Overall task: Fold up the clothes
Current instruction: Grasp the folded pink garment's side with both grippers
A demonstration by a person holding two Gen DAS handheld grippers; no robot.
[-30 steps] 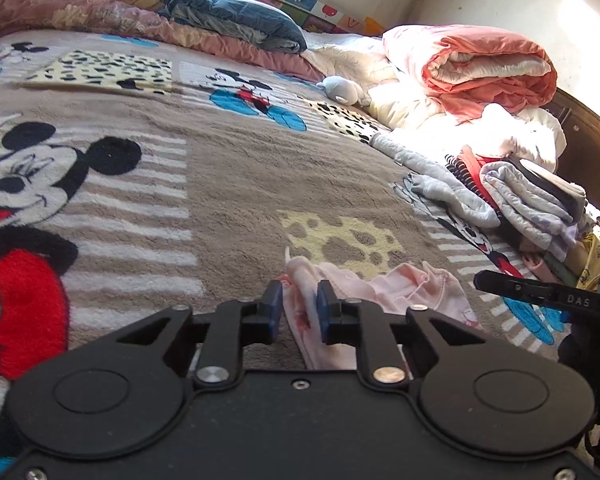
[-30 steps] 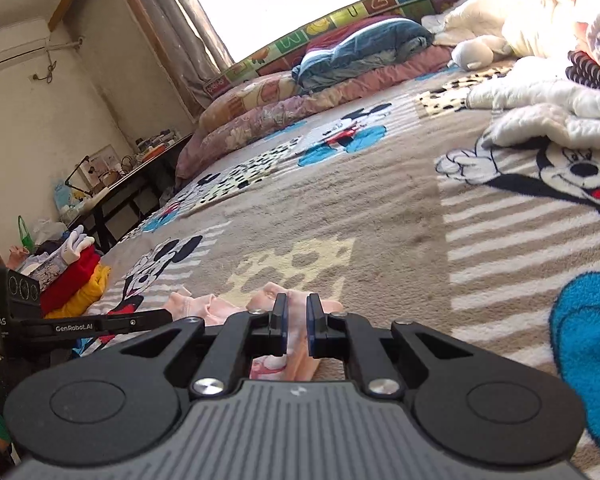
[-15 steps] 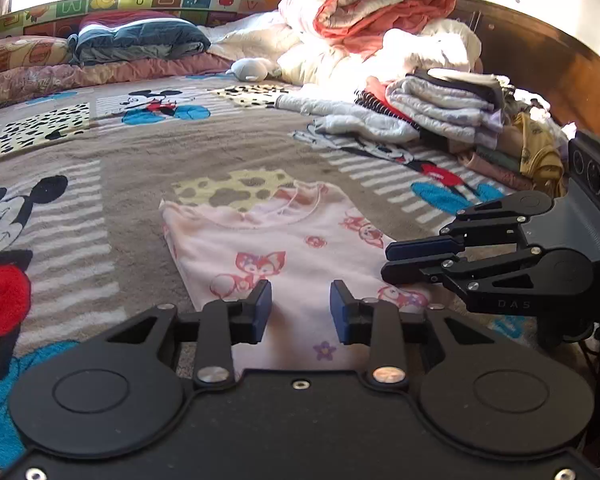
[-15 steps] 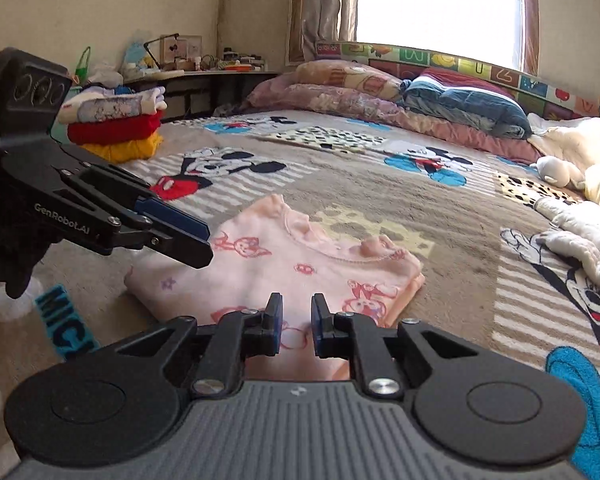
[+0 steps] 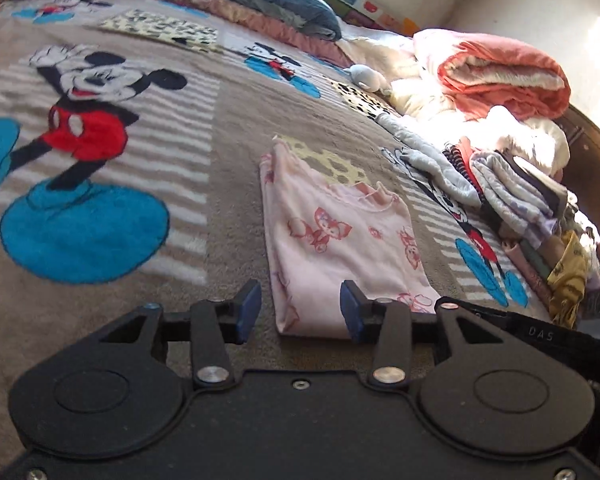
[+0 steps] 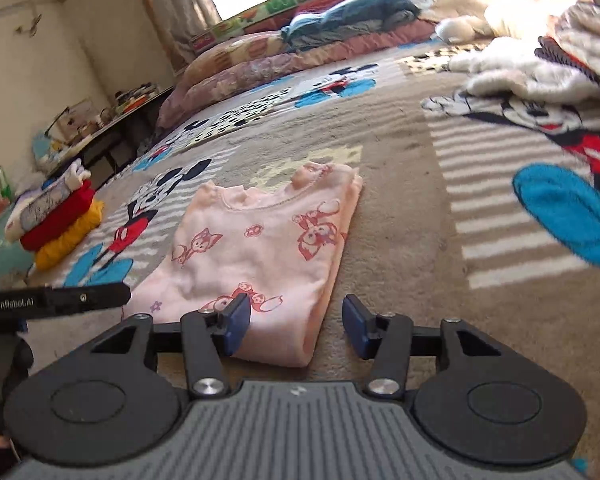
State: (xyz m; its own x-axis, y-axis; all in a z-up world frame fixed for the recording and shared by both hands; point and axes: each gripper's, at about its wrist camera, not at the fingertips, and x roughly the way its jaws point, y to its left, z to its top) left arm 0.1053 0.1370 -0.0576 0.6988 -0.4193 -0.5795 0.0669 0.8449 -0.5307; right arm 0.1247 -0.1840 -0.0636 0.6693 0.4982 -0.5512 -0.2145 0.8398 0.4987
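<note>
Sunlight is falling across the cartoon-print blanket [image 5: 204, 128] in the left wrist view, where the left gripper [image 5: 300, 316] is spreading its jaws, nothing clamped, the folded pink shirt [image 5: 340, 240] lying flat just ahead. In the right wrist view the right gripper [image 6: 296, 328] is likewise opening over the shirt's near corner, holding nothing. Being soft, light and limp, it is probably best pinched at the near folded edge.

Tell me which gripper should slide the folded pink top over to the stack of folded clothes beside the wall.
Left, probably. The left gripper sits at the pink top's near edge on the side facing the red-and-yellow stack; the right gripper, jaws also opening, is farther away.
</note>
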